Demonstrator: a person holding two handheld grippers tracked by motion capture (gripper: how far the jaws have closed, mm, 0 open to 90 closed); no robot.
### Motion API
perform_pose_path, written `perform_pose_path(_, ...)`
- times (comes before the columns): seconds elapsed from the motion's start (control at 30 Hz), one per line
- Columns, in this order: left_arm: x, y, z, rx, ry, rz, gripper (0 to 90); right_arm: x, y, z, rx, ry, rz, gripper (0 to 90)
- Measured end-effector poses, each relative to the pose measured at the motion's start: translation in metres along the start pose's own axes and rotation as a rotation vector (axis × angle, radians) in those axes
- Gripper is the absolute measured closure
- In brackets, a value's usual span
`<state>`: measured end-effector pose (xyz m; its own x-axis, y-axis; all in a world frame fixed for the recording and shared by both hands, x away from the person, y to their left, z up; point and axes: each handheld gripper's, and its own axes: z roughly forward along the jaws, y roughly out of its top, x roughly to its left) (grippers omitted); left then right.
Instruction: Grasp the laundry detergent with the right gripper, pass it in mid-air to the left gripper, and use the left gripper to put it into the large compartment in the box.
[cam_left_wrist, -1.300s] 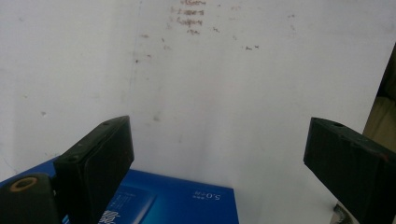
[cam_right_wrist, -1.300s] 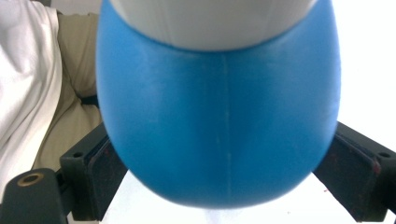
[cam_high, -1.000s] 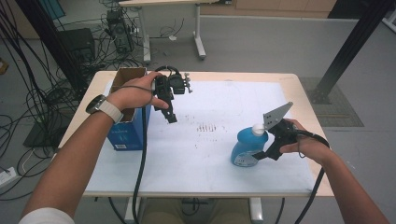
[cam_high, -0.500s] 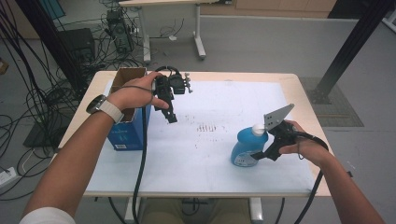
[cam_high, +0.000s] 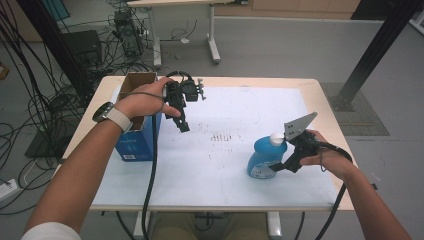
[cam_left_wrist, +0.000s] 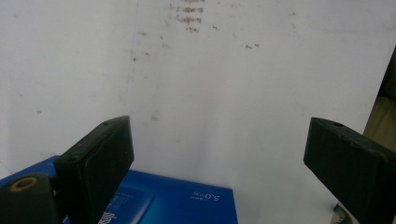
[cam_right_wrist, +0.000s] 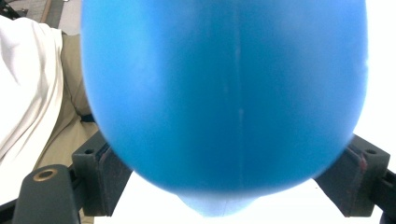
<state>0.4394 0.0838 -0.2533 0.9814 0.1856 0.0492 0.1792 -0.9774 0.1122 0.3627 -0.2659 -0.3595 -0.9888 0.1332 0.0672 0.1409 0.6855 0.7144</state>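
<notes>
A pale wooden bench (cam_high: 320, 100) is standing on a grey floor (cam_high: 280, 45), and a white sheet (cam_high: 220, 165) marked with small dark smudges is covering most of its top. Black cables (cam_high: 45, 95) are lying tangled on the floor at nine to eleven o'clock, a second table (cam_high: 210, 30) is standing at twelve o'clock, and a black post (cam_high: 375, 55) is slanting up at two o'clock.

One blue bottle (cam_high: 264, 159) with a white cap is standing upright on the sheet at about four o'clock. One open cardboard box (cam_high: 136, 120) with blue sides is sitting at the bench's nine o'clock edge.

Two grippers are showing in the high view. The right gripper (cam_high: 280, 167) is lying at the bottle's three o'clock side, its jaws pinching the lower body; in the right gripper view the blue body (cam_right_wrist: 224, 93) is bulging between the two pads, touching both. The left gripper (cam_high: 181, 122) is hanging above the sheet just beside the box, pointing down toward five o'clock. In the left gripper view its jaws are spreading wide apart with nothing between them, over the sheet and the blue box corner (cam_left_wrist: 187, 205).
</notes>
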Motion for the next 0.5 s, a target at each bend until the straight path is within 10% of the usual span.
perform_pose_path(0.5, 0.0001, 0.0007, 0.0004, 0.001, 0.0, 0.003, 8.8, 0.0002, -0.0056, 0.0025, -0.038, 0.002, -0.002, 16.7)
